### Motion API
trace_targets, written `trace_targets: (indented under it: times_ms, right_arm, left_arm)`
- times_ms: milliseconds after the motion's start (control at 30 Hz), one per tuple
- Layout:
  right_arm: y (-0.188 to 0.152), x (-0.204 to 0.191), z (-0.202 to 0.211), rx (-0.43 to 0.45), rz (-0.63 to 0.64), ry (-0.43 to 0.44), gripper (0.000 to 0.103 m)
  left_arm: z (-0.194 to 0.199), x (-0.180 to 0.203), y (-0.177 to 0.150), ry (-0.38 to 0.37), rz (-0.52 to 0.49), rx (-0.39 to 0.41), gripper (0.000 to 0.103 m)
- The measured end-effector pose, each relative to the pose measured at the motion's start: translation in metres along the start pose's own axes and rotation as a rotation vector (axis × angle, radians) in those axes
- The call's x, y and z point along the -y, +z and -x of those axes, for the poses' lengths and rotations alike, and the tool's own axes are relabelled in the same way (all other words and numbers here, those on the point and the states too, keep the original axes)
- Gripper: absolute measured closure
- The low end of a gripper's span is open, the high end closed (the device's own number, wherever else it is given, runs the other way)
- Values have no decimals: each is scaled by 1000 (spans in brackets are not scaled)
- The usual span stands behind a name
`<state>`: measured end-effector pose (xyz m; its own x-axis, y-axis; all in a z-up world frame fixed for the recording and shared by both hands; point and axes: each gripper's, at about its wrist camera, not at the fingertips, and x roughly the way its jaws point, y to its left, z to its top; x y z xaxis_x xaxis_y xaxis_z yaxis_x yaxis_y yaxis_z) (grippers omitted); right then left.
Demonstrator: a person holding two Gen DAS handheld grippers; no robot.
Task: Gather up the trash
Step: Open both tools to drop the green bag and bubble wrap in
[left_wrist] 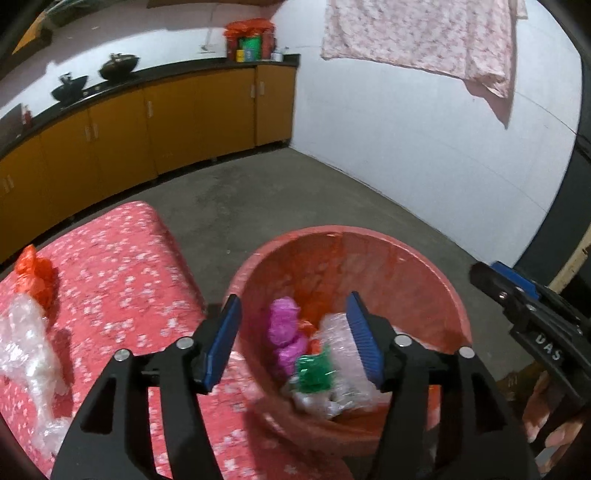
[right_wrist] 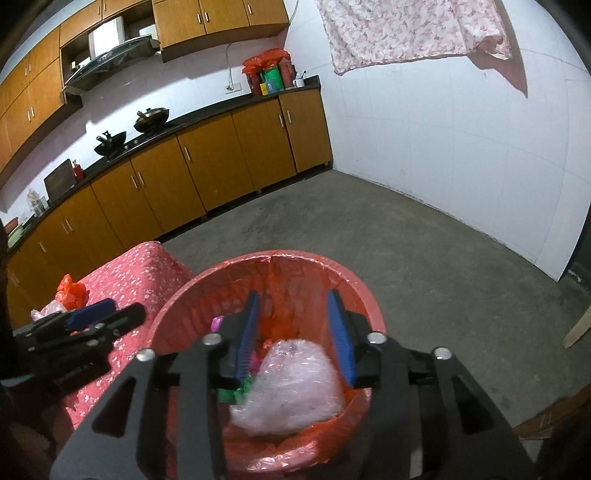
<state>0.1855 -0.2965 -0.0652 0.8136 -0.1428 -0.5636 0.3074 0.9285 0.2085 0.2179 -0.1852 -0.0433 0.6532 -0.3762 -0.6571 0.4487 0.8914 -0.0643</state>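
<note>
A red bin (left_wrist: 424,266) lined with a red bag stands on the floor beside a table with a pink flowered cloth (left_wrist: 122,280). In the bin lie a purple wad (left_wrist: 284,332), a green wad (left_wrist: 314,371) and clear bubble wrap (right_wrist: 291,384). My left gripper (left_wrist: 295,339) is open and empty above the bin's near left rim. My right gripper (right_wrist: 293,332) is open and empty over the bin (right_wrist: 354,291). On the cloth lie an orange plastic bag (left_wrist: 35,275) and clear plastic wrap (left_wrist: 26,350). The right gripper also shows in the left wrist view (left_wrist: 517,295).
Orange kitchen cabinets (right_wrist: 207,166) with a black counter run along the far left wall, with woks (right_wrist: 151,120) on top. Bare concrete floor (right_wrist: 406,251) lies beyond the bin. A white tiled wall (right_wrist: 461,140) stands at the right with pink cloth (right_wrist: 399,29) hanging.
</note>
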Motion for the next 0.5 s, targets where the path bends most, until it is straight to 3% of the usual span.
trace_targets:
  times_ms: [167, 233, 333, 500]
  right_arm:
    - [-3, -11, 11, 48, 27, 3, 16]
    - [-5, -19, 16, 78, 54, 8, 7]
    - [-10, -42, 25, 116, 114, 23, 4]
    - [-22, -102, 27, 85, 279, 62, 4]
  left_arm:
    - [24, -23, -7, 68, 44, 52, 33]
    - [36, -34, -11, 98, 60, 77, 28]
    - [57, -57, -21, 144, 97, 109, 24]
    - [95, -106, -42, 251, 177, 152, 16]
